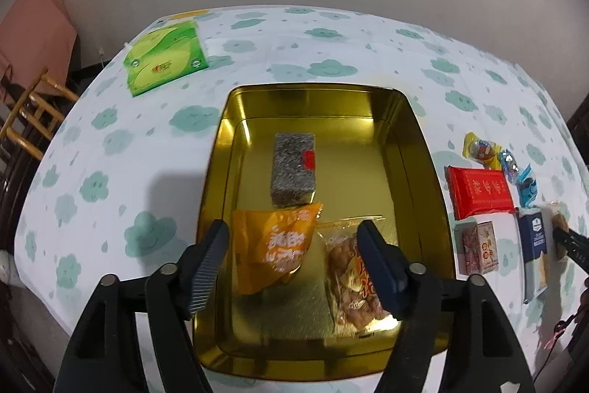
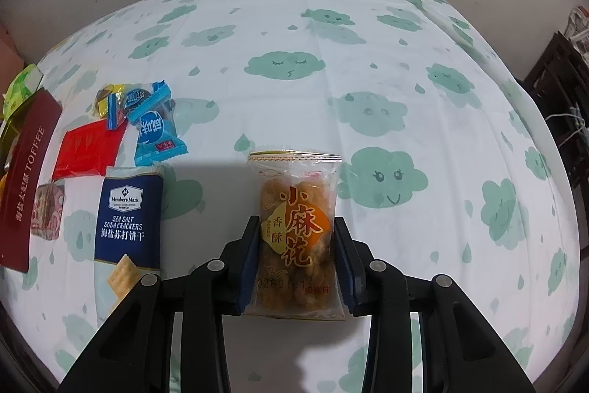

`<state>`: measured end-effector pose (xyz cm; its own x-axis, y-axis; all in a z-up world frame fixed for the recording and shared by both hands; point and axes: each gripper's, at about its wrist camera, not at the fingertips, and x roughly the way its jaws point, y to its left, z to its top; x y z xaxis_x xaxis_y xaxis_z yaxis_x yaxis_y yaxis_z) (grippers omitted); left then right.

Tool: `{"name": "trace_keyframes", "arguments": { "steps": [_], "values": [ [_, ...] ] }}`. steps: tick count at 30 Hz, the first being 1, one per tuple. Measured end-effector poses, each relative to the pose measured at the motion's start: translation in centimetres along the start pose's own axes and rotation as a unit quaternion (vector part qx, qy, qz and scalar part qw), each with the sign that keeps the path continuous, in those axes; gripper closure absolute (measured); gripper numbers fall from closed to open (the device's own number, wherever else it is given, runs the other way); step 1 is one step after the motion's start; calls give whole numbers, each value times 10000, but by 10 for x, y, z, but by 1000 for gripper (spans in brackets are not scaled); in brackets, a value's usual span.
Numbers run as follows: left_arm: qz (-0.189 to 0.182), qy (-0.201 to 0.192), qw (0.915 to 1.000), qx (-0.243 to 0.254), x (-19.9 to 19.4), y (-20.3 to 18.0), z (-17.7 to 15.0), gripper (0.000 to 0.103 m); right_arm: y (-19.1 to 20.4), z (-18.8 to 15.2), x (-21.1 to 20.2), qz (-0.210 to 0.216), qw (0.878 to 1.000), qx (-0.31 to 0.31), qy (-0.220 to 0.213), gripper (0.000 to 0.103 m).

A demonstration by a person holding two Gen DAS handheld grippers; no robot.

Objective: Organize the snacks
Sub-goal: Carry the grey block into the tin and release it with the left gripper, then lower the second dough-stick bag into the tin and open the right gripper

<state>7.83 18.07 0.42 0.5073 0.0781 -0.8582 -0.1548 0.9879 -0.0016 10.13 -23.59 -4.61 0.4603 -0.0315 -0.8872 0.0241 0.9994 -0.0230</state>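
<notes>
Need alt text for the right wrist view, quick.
The right hand-held gripper clamps a clear packet of fried twists over a cloud-print tablecloth. A cracker pack and small sweets lie left.

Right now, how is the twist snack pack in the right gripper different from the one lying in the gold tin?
The held twist pack sits between the right gripper fingers over the tablecloth; the tin's twist pack lies loose on the gold tin floor. The held one shows its whole label, while the left gripper partly hides the tin's. Both are clear packs of brown twists.
</notes>
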Motion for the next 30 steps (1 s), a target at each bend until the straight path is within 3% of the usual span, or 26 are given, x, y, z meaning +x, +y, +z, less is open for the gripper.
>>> {"name": "trace_keyframes", "arguments": {
  "steps": [8,19,24,30],
  "values": [
    [-64,-153,9981,-586,-16,27,-10,28,24,5,-31,334,9978,249,-508,65],
    [122,-146,9942,-1061,-25,61,-28,27,167,5,-69,1728,9806,-671,-634,65],
    [266,-109,9922,-1217,-26,81,-35,27,228,-3,-73,2049,9705,-1138,-566,65],
    [376,-24,9898,-1375,-23,101,-43,27,273,-8,-70,2188,9639,-1426,-511,65]
  ]
}}
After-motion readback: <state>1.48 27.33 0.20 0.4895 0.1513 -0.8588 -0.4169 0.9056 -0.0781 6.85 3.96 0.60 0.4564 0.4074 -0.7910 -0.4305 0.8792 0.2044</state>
